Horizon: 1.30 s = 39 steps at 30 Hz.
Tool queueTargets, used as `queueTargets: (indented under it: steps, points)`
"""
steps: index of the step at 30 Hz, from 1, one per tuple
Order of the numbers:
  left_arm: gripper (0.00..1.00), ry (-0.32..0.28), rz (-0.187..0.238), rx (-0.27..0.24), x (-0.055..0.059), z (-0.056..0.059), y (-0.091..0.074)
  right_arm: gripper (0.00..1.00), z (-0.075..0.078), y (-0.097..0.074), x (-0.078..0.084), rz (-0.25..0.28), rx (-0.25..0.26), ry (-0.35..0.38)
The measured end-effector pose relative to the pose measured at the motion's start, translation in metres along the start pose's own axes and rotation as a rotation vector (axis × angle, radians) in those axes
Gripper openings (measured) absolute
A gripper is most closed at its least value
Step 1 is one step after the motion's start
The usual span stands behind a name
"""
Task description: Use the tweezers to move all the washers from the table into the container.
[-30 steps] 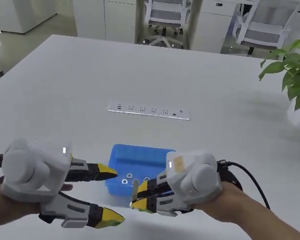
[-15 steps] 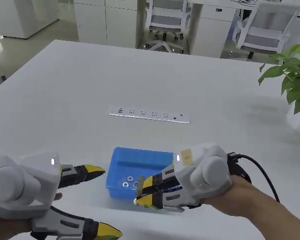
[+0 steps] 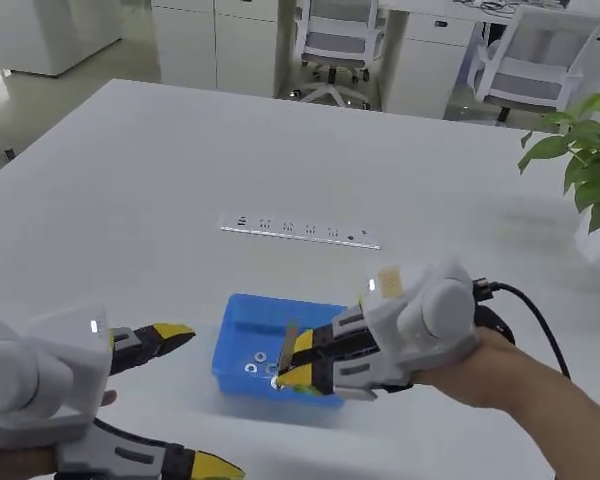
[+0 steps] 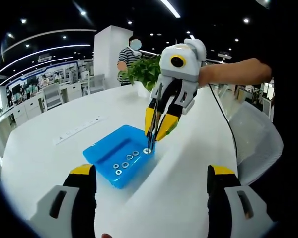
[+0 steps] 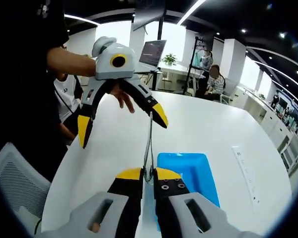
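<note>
So the blue container sits on the white table. The right gripper is parked right over the container's near right corner, jaws clamped tight on the tweezers. The tweezers point down into the container, and in the left gripper view their tips land right on one washer at that corner. Honestly can't tell if the tips are pinching it or just touching it, it's too small. In the right gripper view the two arms look squeezed nearly together where the jaws grab them, with a thin slit between. The far end is just a thin line there.

The washers lie in a loose row on the container floor, six or so as far as I can count in the left gripper view. In the head view some are hidden behind the right gripper.

The left gripper hangs just left of the container, not touching it, jaws spread wide with nothing in them. Its lower jaw is partly cut off by the frame edge. A power strip lies well beyond the container.
</note>
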State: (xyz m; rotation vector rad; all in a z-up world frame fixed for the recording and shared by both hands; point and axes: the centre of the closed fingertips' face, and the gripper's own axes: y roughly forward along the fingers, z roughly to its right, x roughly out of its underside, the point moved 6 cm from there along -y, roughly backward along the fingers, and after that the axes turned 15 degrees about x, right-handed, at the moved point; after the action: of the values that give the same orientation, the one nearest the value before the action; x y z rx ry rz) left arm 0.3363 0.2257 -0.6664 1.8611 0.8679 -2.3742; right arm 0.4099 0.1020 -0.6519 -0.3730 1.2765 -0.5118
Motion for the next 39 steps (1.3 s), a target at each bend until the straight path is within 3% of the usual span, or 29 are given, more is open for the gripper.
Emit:
queueTargets:
  steps: [13,20,39]
  points:
    - [0.99,0.001,0.018,-0.021,0.002,-0.005,0.002,0.09,0.024,0.012,0.008,0.005,0.035,0.006]
    - [0.99,-0.002,0.032,-0.029,-0.003,-0.004,0.003,0.09,0.035,0.023,0.016,-0.003,0.048,-0.012]
    - [0.99,-0.011,0.046,-0.038,-0.008,-0.01,0.006,0.09,0.048,0.049,0.041,-0.015,0.058,-0.006]
